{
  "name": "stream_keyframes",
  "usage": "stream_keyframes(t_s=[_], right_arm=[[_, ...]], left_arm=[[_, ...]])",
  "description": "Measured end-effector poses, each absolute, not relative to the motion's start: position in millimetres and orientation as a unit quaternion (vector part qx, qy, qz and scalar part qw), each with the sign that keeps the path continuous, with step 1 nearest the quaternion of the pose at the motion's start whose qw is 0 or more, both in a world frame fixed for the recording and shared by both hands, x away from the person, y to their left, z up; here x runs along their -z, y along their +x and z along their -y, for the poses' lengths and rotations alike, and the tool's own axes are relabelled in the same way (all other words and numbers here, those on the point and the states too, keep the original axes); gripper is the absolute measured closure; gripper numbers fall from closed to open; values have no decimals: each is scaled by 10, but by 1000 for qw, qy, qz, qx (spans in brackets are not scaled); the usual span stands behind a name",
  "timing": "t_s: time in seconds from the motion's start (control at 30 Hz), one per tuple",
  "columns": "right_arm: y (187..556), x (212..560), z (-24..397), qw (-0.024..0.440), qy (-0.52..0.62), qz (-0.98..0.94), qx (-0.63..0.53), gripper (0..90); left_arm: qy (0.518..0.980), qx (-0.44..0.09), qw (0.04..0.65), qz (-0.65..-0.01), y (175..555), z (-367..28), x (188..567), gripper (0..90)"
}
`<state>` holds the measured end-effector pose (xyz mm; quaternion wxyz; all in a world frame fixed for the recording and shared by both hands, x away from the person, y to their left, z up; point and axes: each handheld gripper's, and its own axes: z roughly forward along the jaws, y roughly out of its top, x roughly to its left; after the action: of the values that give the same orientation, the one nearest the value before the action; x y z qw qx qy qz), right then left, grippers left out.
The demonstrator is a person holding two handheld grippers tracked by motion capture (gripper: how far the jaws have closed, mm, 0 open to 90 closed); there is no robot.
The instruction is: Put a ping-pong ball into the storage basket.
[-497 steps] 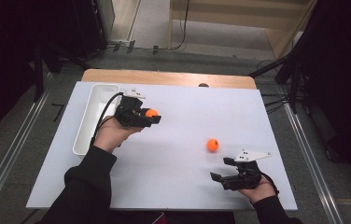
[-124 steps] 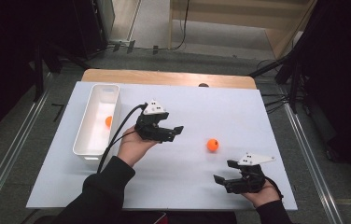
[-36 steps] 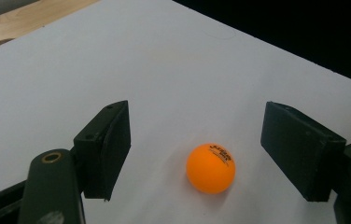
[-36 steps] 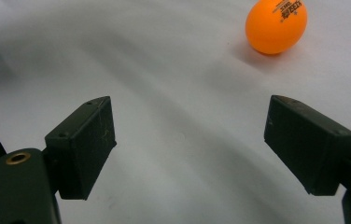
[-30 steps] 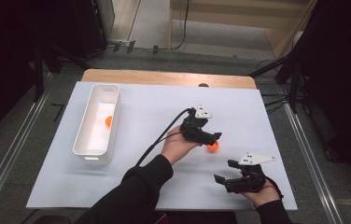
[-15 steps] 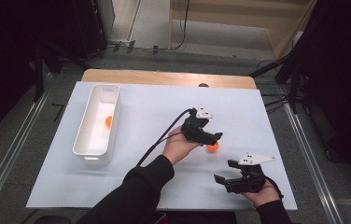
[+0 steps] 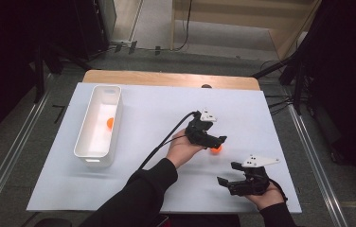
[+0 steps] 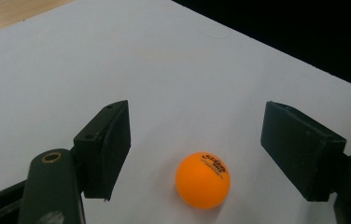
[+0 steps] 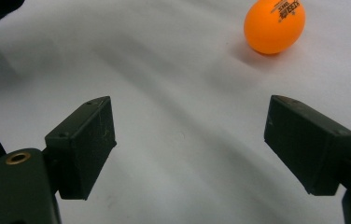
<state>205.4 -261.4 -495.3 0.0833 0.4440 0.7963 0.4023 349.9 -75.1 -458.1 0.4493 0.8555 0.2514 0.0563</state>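
An orange ball (image 7: 216, 149) lies on the white table right of centre. My left gripper (image 7: 217, 141) hovers over it, reaching in from the left. Seen along the left gripper (image 8: 204, 149), the ball (image 8: 203, 179) sits between the two black jaws with a gap on each side, so the gripper is open and not touching it. My right gripper (image 7: 227, 174) rests near the front right edge, open with nothing between its fingers. From the right gripper (image 9: 190, 144), the same ball (image 9: 274, 26) lies farther off at the upper right.
A white tray (image 7: 93, 160) stands at the left of the table with a second orange ball (image 7: 110, 123) inside. A black cable trails from the left gripper across the table toward the front. A wooden strip (image 7: 166, 78) runs along the far edge.
Across the older frames the left gripper dropped a ball into the tray and moved right to the second ball. Over the last second nothing has moved.
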Motion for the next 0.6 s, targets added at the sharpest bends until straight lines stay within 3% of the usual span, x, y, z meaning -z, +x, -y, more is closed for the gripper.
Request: stream_keyframes(t_s=[0.6], right_arm=[[2055, 4955, 2617, 83, 441, -798, -401, 149]], left_arm=[[858, -49, 445, -253, 3489, 788, 4715, 246]])
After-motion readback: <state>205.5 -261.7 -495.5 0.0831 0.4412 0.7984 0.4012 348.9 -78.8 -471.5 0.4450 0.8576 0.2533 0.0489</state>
